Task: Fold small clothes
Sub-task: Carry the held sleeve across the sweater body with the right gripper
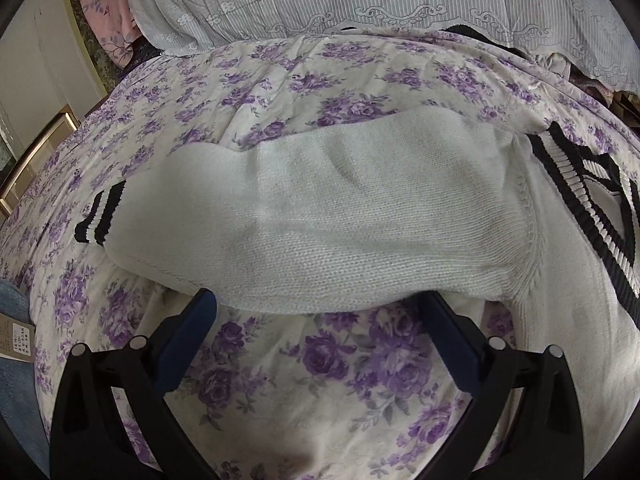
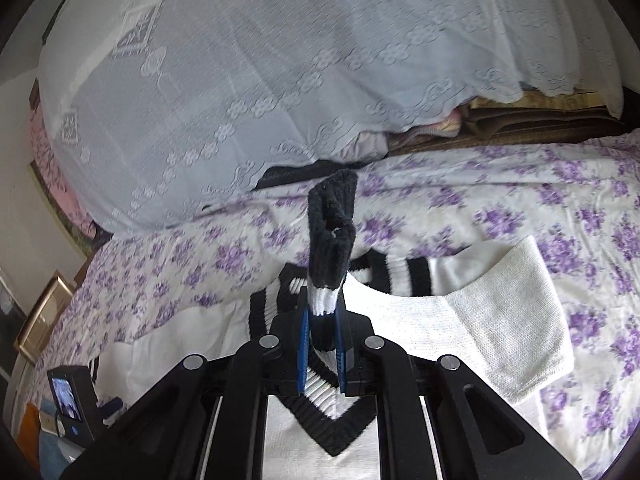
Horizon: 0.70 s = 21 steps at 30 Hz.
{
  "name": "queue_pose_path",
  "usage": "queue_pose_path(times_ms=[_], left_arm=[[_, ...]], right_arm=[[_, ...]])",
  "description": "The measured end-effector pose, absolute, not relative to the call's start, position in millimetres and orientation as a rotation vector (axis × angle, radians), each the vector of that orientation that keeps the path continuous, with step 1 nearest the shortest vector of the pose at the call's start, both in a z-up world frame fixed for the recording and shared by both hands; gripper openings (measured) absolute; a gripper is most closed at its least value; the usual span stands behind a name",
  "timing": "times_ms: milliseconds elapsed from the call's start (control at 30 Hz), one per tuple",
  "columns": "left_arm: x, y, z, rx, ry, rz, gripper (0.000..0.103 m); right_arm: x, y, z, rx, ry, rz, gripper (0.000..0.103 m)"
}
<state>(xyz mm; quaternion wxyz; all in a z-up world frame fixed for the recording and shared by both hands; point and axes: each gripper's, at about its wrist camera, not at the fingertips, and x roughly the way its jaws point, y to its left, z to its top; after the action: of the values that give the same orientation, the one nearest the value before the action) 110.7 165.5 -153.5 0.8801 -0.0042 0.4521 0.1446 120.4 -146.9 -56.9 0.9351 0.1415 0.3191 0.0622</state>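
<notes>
Sweater (image 1: 360,208): white knit, with black and white striped ribbing at the collar (image 1: 592,204).
Sleeve cuff (image 1: 100,216): black with thin white stripes.
Second cuff (image 2: 332,240): black above, one white band under it, between the blue pads of the right claw (image 2: 323,354).
Bedsheet (image 1: 320,360): cream white, printed with purple roses and grey-green leaves.
Lace cover (image 2: 240,80): white, see-through, with flower and scroll patterns, behind the sweater.
Left claw (image 1: 320,332): black frame, dark blue pads.
Cloth (image 1: 108,4), left of the lace cover: pink with purple branches.
</notes>
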Motion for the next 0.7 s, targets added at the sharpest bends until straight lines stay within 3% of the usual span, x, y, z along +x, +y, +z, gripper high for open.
queue_pose_path(times_ms=[333, 433, 600, 700], left_arm=[[112.3, 164.9, -155.1, -0.004, 0.941, 0.302, 0.099], [112.5, 164.8, -155.5, -0.007, 0.942, 0.3, 0.099], [112.9, 166.0, -154.8, -0.019, 0.947, 0.29, 0.099], [108.4, 165.2, -147.1, -0.027, 0.931, 0.265, 0.099]], right_arm=[[150.3, -96.5, -129.6, 0.152, 0.868, 0.161, 0.012], [152.0, -82.7, -145.9, 0.076, 0.91, 0.166, 0.015], [143.2, -62.0, -146.2, -0.053, 0.895, 0.189, 0.03], [141.1, -62.7, -144.7, -0.068, 0.902, 0.208, 0.031]])
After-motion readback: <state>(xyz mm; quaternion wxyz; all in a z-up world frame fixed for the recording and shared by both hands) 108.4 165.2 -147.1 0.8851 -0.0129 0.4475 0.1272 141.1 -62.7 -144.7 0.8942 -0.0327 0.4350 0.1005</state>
